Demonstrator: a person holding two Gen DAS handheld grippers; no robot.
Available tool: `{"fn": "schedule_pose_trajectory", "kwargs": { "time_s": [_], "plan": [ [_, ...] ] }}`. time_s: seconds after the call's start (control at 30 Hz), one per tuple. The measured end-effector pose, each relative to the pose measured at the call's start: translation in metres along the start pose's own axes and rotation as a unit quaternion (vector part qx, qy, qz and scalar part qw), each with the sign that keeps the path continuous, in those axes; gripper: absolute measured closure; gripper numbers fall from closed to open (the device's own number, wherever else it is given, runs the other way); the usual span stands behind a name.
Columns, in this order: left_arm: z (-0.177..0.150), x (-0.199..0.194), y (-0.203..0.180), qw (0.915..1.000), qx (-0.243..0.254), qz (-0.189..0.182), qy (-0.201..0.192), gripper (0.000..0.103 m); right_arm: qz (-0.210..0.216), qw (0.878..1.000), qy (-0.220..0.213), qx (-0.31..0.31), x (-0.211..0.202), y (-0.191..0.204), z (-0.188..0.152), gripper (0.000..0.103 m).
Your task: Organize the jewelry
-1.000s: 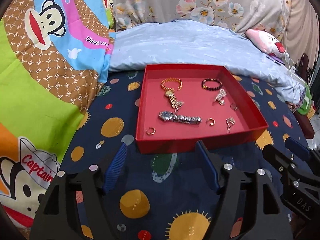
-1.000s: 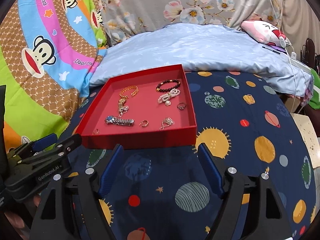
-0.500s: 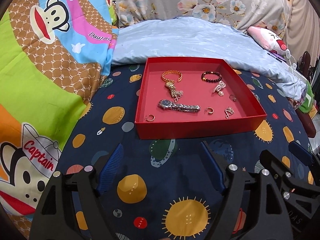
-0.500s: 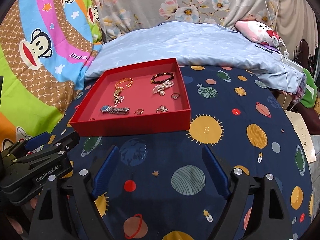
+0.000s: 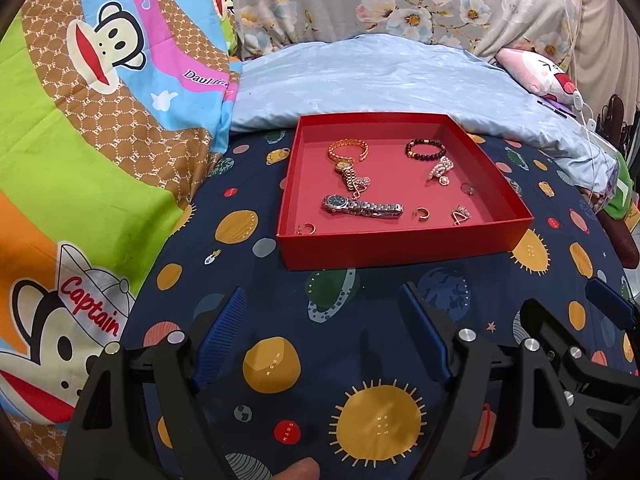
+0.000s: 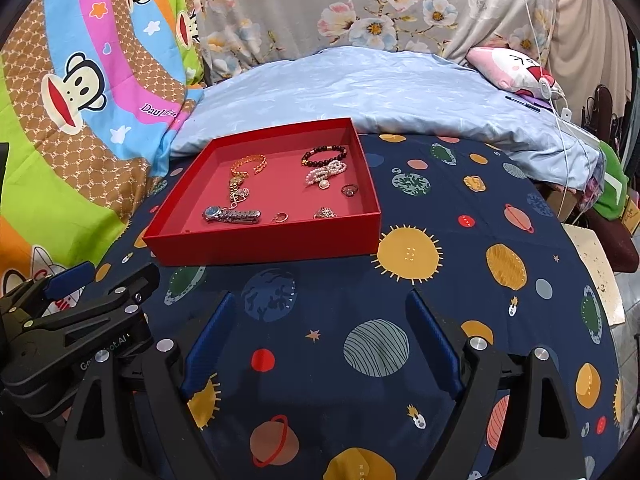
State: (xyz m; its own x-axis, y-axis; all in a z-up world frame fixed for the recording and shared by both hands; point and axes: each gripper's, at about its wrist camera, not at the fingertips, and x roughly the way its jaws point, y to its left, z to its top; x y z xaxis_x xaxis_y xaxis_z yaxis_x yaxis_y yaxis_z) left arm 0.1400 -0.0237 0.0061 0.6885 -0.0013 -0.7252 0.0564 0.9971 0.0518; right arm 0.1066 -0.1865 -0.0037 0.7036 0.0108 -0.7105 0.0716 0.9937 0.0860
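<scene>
A red tray (image 5: 400, 245) (image 6: 260, 242) lies on the dark planet-print sheet and holds jewelry. In it are a silver watch (image 5: 362, 207) (image 6: 232, 214), a gold bangle (image 5: 347, 149), a gold watch (image 5: 350, 176), a dark bead bracelet (image 5: 425, 148) (image 6: 324, 155), a pearl bracelet (image 5: 440, 170) (image 6: 323, 172), rings and earrings. My left gripper (image 5: 324, 300) is open and empty, well short of the tray's front wall. My right gripper (image 6: 320, 304) is open and empty, in front of the tray and to its right.
A light blue pillow (image 5: 380, 80) lies behind the tray, with floral fabric behind it. A colourful monkey-print blanket (image 5: 80, 140) rises at the left. A pink plush toy (image 6: 508, 66) and white cable sit at the far right, near the bed's edge.
Both grippers have drawn back and up from the tray, which now looks farther away. Both stay open and empty. The jewelry has not moved.
</scene>
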Motion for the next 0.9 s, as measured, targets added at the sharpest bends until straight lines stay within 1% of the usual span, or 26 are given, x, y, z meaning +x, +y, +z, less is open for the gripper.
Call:
{"fn": "schedule_pose_trajectory", "kwargs": {
  "time_s": [0.9],
  "plan": [
    [-0.003,-0.011,0.003,0.9998,-0.004,0.015,-0.009,0.027,-0.004,1.000,-0.005,-0.005,-0.011,0.005,-0.005,0.018]
  ]
}}
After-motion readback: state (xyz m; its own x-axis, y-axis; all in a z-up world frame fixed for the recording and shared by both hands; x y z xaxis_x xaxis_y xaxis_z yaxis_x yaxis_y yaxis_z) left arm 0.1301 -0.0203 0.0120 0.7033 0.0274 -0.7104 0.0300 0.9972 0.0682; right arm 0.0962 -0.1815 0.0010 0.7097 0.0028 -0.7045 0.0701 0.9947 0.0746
